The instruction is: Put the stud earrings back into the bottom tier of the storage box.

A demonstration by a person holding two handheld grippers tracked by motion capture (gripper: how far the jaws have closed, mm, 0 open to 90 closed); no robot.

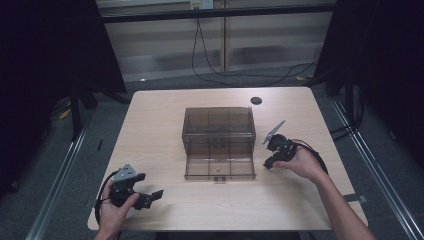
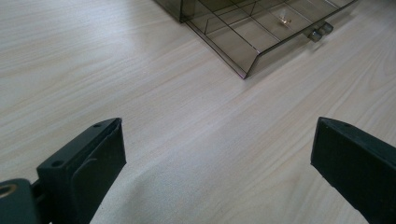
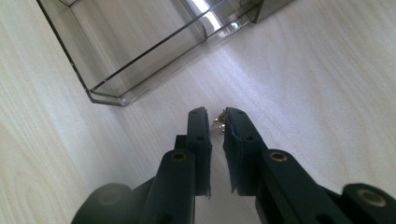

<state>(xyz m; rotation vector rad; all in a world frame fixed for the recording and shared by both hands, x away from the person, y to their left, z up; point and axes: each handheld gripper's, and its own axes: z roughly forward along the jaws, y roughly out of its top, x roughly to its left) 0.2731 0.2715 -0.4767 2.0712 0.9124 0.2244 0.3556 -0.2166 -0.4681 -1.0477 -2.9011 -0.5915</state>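
The right gripper (image 3: 217, 122) has its jaws nearly closed around a tiny gold bit (image 3: 218, 123) lying on the worktop (image 3: 327, 93), just beside the open drawer (image 3: 112, 88). The left gripper (image 2: 219, 154) rests wide open, far away.

Each hand carries a black claw: the left claw (image 1: 150, 197) and the right claw (image 1: 270, 152) each have 2 flat, blocky jaws with small round screw holes. Brass-coloured pivot bushings sit at the jaw roots. A grey 3-cornered plate tops each one, and a black cable loops from it. Both forearms are bare, with no sleeves
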